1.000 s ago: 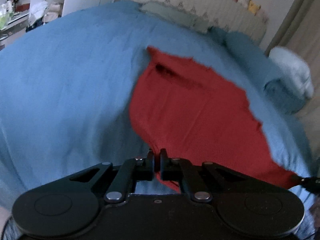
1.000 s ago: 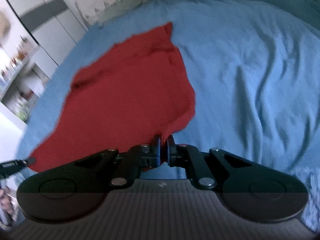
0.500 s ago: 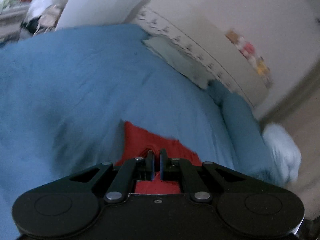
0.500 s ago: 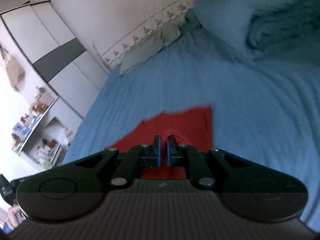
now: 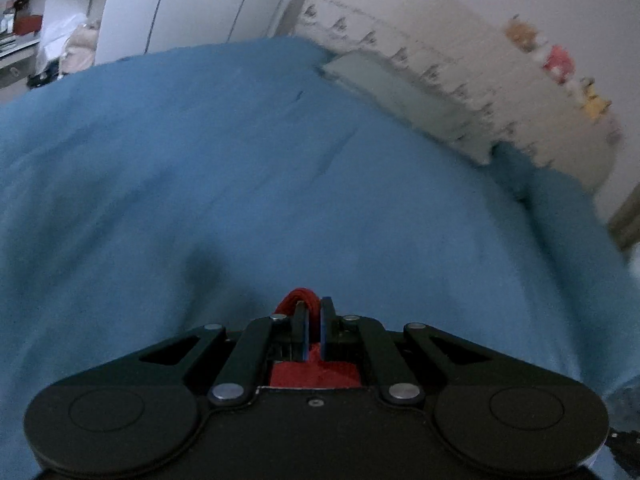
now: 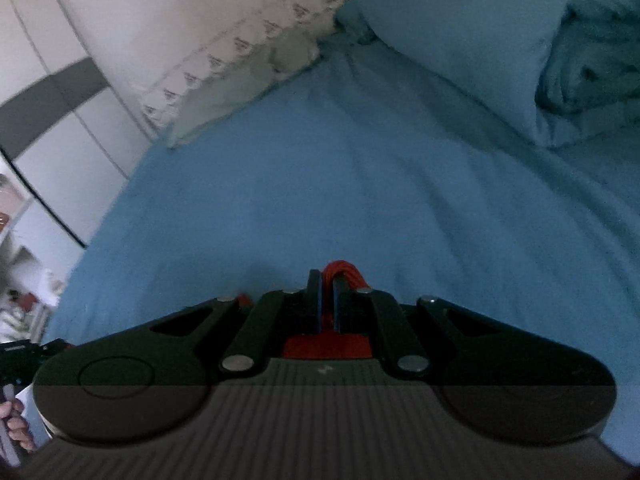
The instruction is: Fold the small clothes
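left gripper (image 5: 311, 312) clamped on red cloth (image 5: 298, 297) | right gripper (image 6: 326, 285) clamped on it too | cloth hangs below both, blue bed (image 5: 280, 200) lies far ahead

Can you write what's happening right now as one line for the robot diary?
step: folding | left tool: shut on red cloth | right tool: shut on red cloth | under: blue bedsheet
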Motion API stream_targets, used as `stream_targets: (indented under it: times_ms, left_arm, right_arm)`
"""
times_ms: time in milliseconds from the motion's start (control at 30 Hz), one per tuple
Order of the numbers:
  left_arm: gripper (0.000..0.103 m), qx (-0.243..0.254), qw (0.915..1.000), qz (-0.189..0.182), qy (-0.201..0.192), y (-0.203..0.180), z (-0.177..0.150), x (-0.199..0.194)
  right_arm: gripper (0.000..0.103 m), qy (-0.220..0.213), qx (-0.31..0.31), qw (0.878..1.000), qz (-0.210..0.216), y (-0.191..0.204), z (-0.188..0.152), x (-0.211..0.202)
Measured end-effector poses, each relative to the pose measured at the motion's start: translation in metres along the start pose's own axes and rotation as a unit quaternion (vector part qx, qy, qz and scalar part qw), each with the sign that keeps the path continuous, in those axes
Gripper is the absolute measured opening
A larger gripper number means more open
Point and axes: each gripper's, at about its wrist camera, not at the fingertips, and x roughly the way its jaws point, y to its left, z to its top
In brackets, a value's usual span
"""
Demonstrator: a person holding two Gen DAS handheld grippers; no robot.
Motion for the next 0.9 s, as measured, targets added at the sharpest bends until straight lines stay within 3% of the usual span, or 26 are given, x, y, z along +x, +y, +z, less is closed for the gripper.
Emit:
stream_targets:
  times_ms: [100,133,167,200,267,367,533,700,900]
  left_arm:
    - [0.011,0.022,0.9995,0.022,0.009,-0.001,-0.009,0.015]
    - [0.019,0.031,0.9992,0.026,0.007,-0.001,-0.011,0.014]
    - [0.051,0.046,0.9985,0.032,-0.002,-0.002,-0.014,0.009]
    - [0.081,0.060,0.9974,0.038,-0.015,-0.005,-0.015,0.006]
    - [0.098,0.102,0.9920,0.043,-0.060,-0.011,-0.024,-0.021]
    - [0.103,0.162,0.9838,0.009,-0.077,-0.018,-0.049,-0.054]
    - [0.103,0.227,0.9734,-0.033,0.004,-0.015,-0.110,-0.061]
    - [0.103,0.254,0.9651,0.001,0.065,0.000,-0.152,-0.037]
    - [0.103,0.262,0.9596,0.020,0.100,-0.014,-0.139,-0.030]
  right_arm:
    - [0.031,0.002,0.002,1.000,-0.019,-0.009,-0.010,0.027]
    - [0.056,-0.005,-0.001,1.000,-0.030,-0.009,-0.013,0.031]
    - [0.086,-0.009,-0.008,0.999,-0.039,-0.010,-0.015,0.032]
    - [0.095,-0.017,-0.016,0.999,-0.040,-0.009,-0.018,0.029]
    - [0.100,-0.049,-0.043,0.998,-0.024,-0.007,-0.025,0.012]
    - [0.101,-0.067,-0.087,0.994,0.022,0.002,-0.043,-0.019]
    - [0.103,-0.043,-0.129,0.989,0.064,0.008,-0.102,-0.047]
    - [0.103,0.039,-0.133,0.990,0.030,-0.002,-0.151,-0.020]
    - [0.103,0.047,-0.143,0.989,-0.004,0.011,-0.156,-0.006]
